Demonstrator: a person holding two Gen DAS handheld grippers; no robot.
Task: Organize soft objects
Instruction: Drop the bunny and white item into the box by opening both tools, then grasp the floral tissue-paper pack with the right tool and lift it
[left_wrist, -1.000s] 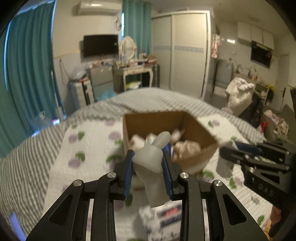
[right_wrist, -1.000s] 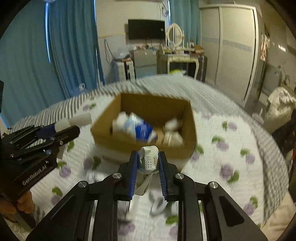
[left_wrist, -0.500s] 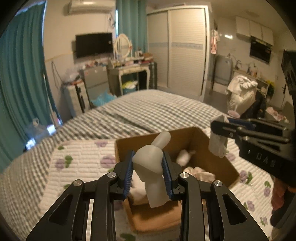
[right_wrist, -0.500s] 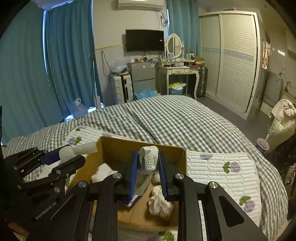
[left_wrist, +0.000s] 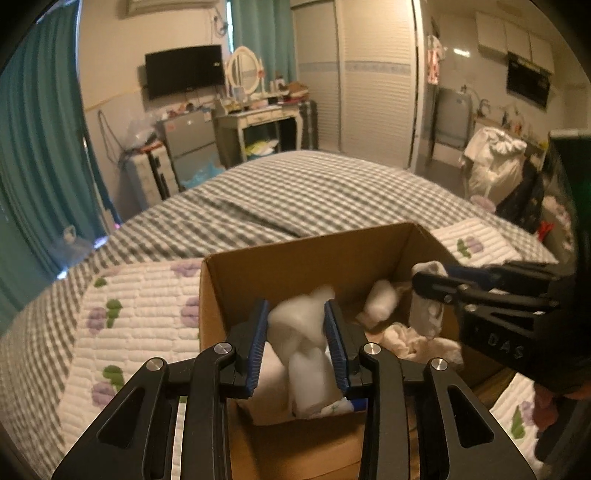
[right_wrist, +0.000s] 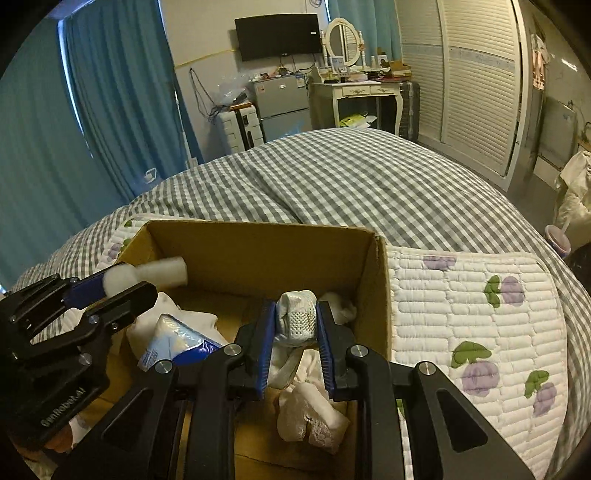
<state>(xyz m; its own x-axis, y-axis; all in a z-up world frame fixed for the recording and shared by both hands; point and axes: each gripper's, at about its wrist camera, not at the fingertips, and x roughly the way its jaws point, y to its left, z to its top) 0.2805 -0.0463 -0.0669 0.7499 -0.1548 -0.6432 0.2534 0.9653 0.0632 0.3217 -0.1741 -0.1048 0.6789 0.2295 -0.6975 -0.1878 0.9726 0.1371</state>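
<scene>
My left gripper (left_wrist: 297, 341) is clamped on a pale soft toy (left_wrist: 303, 347) and my right gripper (right_wrist: 295, 341) on a white mesh sock (right_wrist: 295, 319), both hanging over the cardboard box (right_wrist: 258, 247) at twelve o'clock, so I judge the drop-in step calls for letting go.
</scene>
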